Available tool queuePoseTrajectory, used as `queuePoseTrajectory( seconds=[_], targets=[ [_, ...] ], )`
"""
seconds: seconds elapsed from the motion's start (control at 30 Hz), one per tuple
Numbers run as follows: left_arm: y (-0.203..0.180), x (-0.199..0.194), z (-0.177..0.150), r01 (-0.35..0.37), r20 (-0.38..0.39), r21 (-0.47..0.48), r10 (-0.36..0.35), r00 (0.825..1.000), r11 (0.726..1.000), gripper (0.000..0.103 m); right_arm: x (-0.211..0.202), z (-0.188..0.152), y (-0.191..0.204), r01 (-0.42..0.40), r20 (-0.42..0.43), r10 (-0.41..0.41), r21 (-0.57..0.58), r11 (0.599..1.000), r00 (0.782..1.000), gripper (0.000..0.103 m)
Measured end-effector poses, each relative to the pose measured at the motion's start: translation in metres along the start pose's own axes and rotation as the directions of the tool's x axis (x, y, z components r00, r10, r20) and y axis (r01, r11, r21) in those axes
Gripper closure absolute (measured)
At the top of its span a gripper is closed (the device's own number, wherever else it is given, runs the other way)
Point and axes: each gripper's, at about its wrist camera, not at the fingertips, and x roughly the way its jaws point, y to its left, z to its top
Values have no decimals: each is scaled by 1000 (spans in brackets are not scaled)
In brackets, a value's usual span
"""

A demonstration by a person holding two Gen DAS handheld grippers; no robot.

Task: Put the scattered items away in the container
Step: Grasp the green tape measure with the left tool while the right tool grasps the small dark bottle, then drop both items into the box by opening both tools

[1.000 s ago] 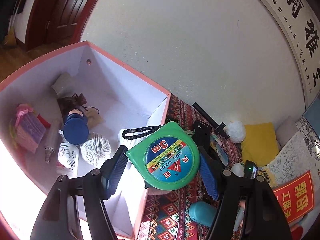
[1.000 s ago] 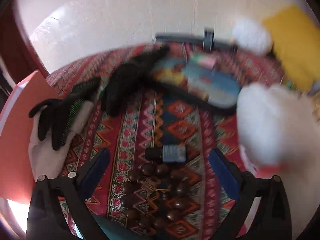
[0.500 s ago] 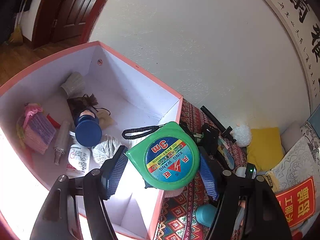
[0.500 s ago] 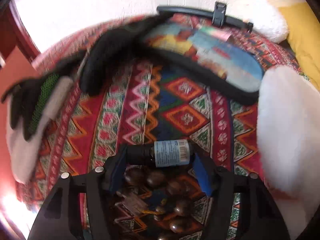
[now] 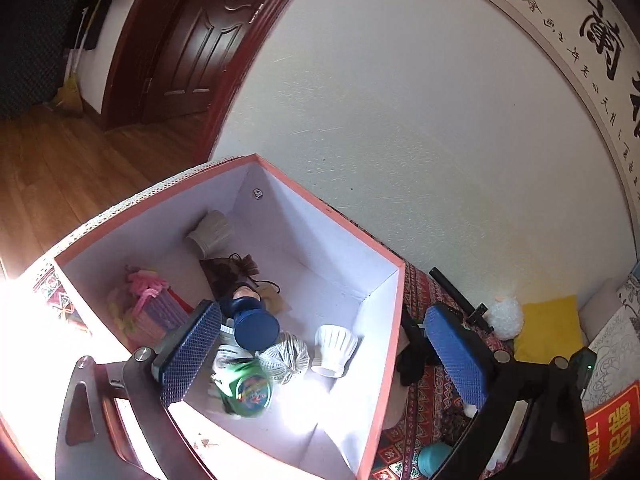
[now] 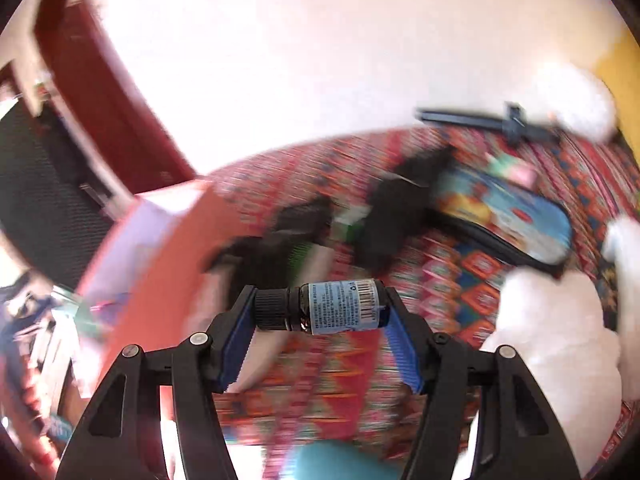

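My left gripper (image 5: 324,354) is open and empty above the pink-rimmed white box (image 5: 372,252). The green tape measure (image 5: 248,390) lies inside the box, next to a ball of twine (image 5: 286,356), a blue-capped bottle (image 5: 254,326) and a white cup (image 5: 334,350). My right gripper (image 6: 318,322) is shut on a small dark dropper bottle (image 6: 332,306), held sideways above the patterned cloth (image 6: 452,280). The box's pink wall (image 6: 160,264) is to its left in the blurred right wrist view.
Black gloves (image 6: 288,240) and a colourful pencil case (image 6: 508,216) lie on the cloth. A black rod (image 6: 480,118), white fluffy things (image 6: 556,344) and a yellow cushion (image 5: 548,328) lie further right. A teal object (image 5: 434,456) sits near the front. The wall stands behind.
My left gripper opened and the green tape measure dropped into the box. My right gripper closed on the dropper bottle and lifted it off the cloth, moving toward the box.
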Motion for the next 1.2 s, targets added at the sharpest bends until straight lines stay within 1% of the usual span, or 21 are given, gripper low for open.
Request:
queuePoseTrajectory(
  seconds=[0.1,0.2,0.3,0.33,0.37,0.4,0.43,0.47,0.53,0.63,0.73,0.83,0.93,1.03,1.1,1.13,1.2],
  targets=[
    [14,-11,5,-12,30,-28,13,999,1000,0,-19,2,53,-103,53,107,-78,992,993,43],
    [29,-21,10,-31,51,-60,34,998,998,0,-37,-3,116,-218,80,236,-187,958,969,43],
    [44,-32,14,-20,74,-100,28,997,995,0,-37,-8,181,-310,52,338,-285,907,940,43],
    [47,-36,15,-15,82,-109,24,996,994,0,-33,-9,199,-330,38,359,-308,892,933,43],
    [49,-38,16,-13,87,-115,23,996,993,0,-28,-10,216,-339,25,367,-326,882,930,43],
    [51,-41,17,-11,93,-119,22,995,993,0,-22,-11,229,-336,15,362,-340,878,932,38],
    [52,-44,17,-7,96,-119,18,995,993,0,-17,-11,241,-324,9,349,-350,879,937,24],
    [53,-48,18,-2,99,-118,14,995,993,0,-15,-10,247,-306,13,332,-356,883,943,20],
    [53,-51,19,2,105,-116,10,994,993,0,-21,-8,251,-277,43,311,-351,894,949,19],
    [53,-57,20,4,112,-115,9,994,993,0,-39,-4,236,-263,92,306,-318,911,948,19],
    [49,-57,20,17,114,-113,-5,993,993,0,-63,-7,203,-227,140,270,-263,938,953,19],
    [37,-56,18,29,110,-89,-19,994,996,0,-86,-15,161,-178,190,209,-167,970,959,18],
    [14,-52,13,59,102,-46,-54,993,997,0,-113,-27,110,-137,248,143,-40,990,958,16],
    [-17,-38,1,107,72,8,-108,992,994,0,-135,-38,57,-83,292,54,86,993,955,13],
    [-42,-22,-11,136,16,46,-137,990,990,0,-142,-46,23,-15,288,-32,159,987,957,13],
    [-57,-13,-19,146,-14,72,-146,989,987,0,-143,-51,10,-7,286,-47,186,983,957,13],
    [-87,3,-39,153,-63,136,-146,987,979,0,-136,-61,-19,-28,266,-44,259,966,963,13]
  ],
)
